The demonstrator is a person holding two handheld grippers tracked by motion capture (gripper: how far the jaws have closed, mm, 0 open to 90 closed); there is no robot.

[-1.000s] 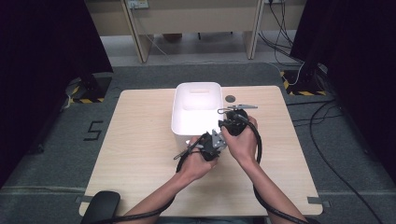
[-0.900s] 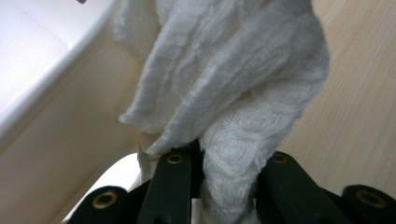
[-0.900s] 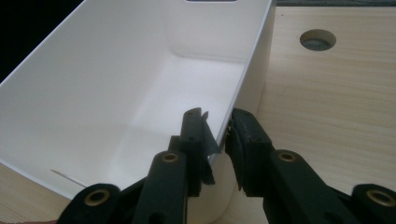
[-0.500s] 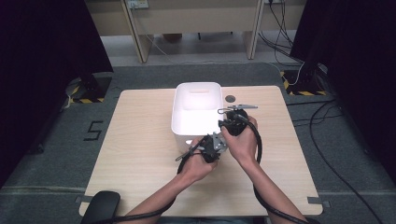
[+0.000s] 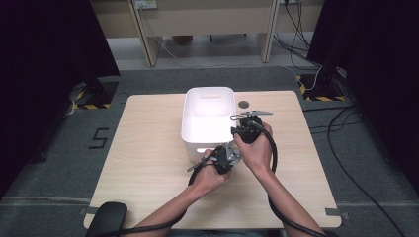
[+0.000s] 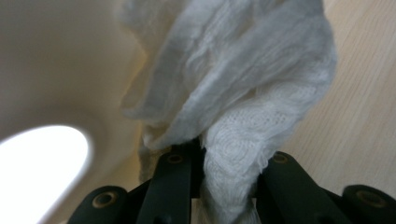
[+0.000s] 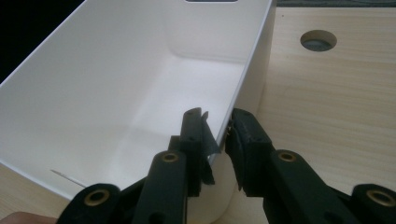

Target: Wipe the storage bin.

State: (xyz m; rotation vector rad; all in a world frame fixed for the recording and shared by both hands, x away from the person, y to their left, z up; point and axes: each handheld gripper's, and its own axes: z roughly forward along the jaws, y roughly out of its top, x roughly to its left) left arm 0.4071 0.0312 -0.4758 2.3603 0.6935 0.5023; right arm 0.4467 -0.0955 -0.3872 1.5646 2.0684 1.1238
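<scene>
White plastic bin [image 5: 207, 118] stands on the light wood table [image 5: 148, 148], toward its far middle, with a handle cutout in the far end wall; right gripper [image 7: 218, 128] straddles the bin's right-hand wall near the near corner, one jaw inside, one outside, clamped on the rim; left gripper [image 6: 219, 154] is pinched on a crumpled white cloth [image 6: 243, 88], held just outside the bin's near wall, beside its oval handle hole; in the high view both hands meet at the bin's near right corner; round grommet hole [image 5: 243, 104] lies in the table right of the bin.
</scene>
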